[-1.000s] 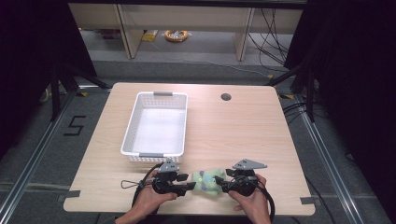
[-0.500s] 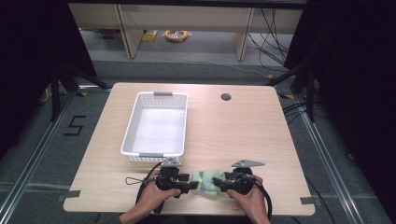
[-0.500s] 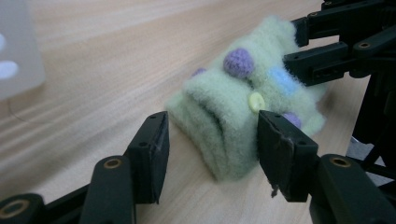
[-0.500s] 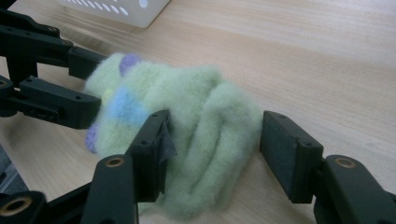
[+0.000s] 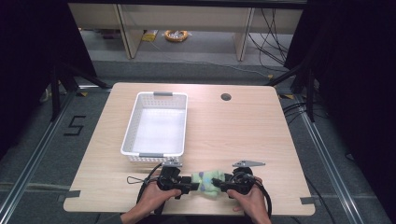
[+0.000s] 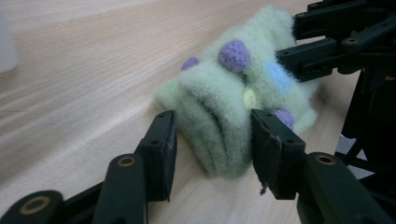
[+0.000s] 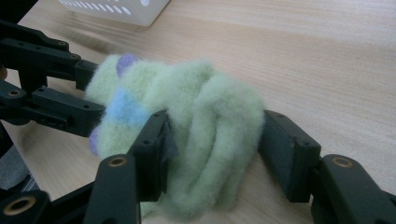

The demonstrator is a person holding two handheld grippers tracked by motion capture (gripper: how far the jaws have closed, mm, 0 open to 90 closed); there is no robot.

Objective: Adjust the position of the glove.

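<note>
A fuzzy pale-green sock bundle (image 5: 208, 179) with purple and blue dots lies near the table's front edge, between my two grippers. My left gripper (image 5: 189, 183) comes at it from the left. Its jaws have just been closing, with the bundle's end between them. In the left gripper view both pads of the left gripper (image 6: 212, 140) touch the sock (image 6: 224, 102), and the right gripper's black jaws (image 6: 303, 49) clamp its far end. In the right gripper view the right gripper (image 7: 215, 144) squeezes the thick folded end of the sock (image 7: 205, 102).
A white plastic basket (image 5: 156, 154) stands empty just beyond my left hand, its long side running away from me. A round cable hole (image 5: 226, 97) sits at the far right of the table. Bare wood spreads to the right of the basket.
</note>
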